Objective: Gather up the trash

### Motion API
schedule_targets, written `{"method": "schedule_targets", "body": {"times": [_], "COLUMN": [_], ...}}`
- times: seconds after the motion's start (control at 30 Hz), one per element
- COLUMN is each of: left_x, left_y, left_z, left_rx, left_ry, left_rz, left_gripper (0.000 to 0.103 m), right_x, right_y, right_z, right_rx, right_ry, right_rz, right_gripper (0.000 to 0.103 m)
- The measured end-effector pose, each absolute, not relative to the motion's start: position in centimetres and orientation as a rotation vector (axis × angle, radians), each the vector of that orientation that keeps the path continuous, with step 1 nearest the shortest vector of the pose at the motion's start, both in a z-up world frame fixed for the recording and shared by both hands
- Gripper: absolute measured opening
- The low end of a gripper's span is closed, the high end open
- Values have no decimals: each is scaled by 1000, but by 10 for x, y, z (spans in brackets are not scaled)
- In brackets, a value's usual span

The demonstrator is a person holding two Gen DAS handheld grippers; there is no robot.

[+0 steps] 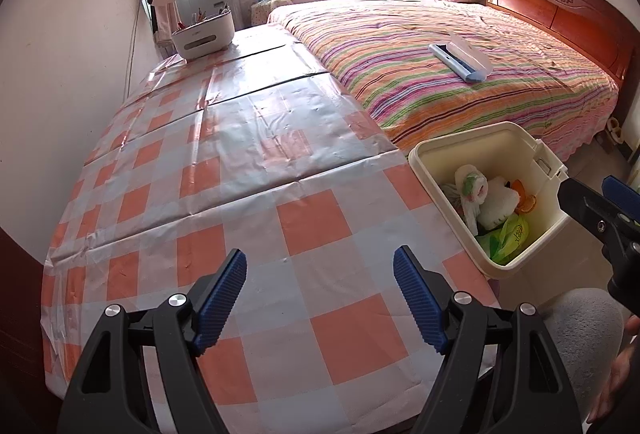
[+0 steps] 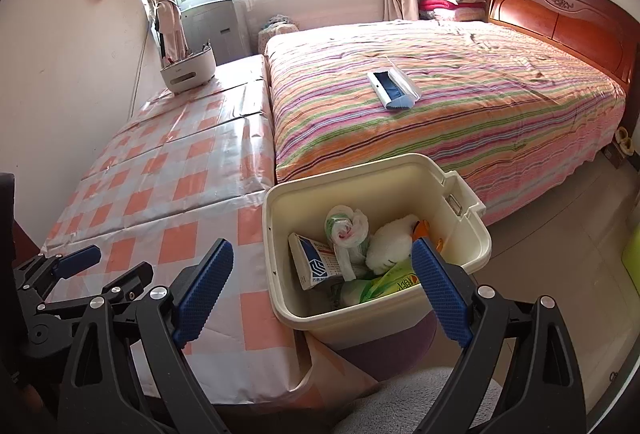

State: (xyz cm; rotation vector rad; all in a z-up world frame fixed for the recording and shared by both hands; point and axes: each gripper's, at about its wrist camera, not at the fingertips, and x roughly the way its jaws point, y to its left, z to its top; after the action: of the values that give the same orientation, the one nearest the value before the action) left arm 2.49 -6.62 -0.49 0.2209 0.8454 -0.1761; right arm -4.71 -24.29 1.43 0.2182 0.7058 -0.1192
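Note:
A cream plastic bin (image 2: 472, 248) stands beside the checked table, also in the left wrist view (image 1: 424, 162). Inside lie a white plastic bag (image 2: 346, 230), a white crumpled wad (image 2: 390, 242), a blue-and-white carton (image 2: 314, 262) and a green wrapper (image 2: 394, 280). My right gripper (image 2: 322, 286) is open and empty, held just above the bin's near rim. My left gripper (image 1: 320, 294) is open and empty over the near part of the table. The left gripper also shows at the left edge of the right wrist view (image 2: 112, 262).
The table has an orange-and-white checked plastic cloth (image 1: 240, 162). A white appliance (image 1: 204, 34) stands at its far end. A bed with a striped cover (image 1: 460, 82) lies to the right, with a blue-and-white brush case (image 1: 460, 60) on it. Tiled floor (image 2: 560, 234) lies right of the bin.

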Motion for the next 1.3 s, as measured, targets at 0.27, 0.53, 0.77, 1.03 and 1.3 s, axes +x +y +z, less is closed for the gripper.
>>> {"method": "schedule_targets", "body": {"times": [0.27,0.53,0.77,1.03,1.3], "left_x": [29,28,26,25,23], "left_y": [-65,-71,-76,-80,-76], "left_z": [-11,-9,-8,-11,-8], "left_rx": [229,226,222,210,165], "left_ry": [864,864,872,906,859], "left_rz": [-188,-200,-222,-260,-285], "left_gripper": [74,74,74,74,91], "right_x": [-45,-47,-49,-51,-50], "right_y": [-236,-245,-249,-251,-251], "right_z": [13,11,8,6,3], "right_rx": [206,222,230,236,239], "right_ry": [718,717,718,722,726], "right_rz": [-120,-134,-132,-132,-133], "right_gripper": [89,89,89,89,89]}}
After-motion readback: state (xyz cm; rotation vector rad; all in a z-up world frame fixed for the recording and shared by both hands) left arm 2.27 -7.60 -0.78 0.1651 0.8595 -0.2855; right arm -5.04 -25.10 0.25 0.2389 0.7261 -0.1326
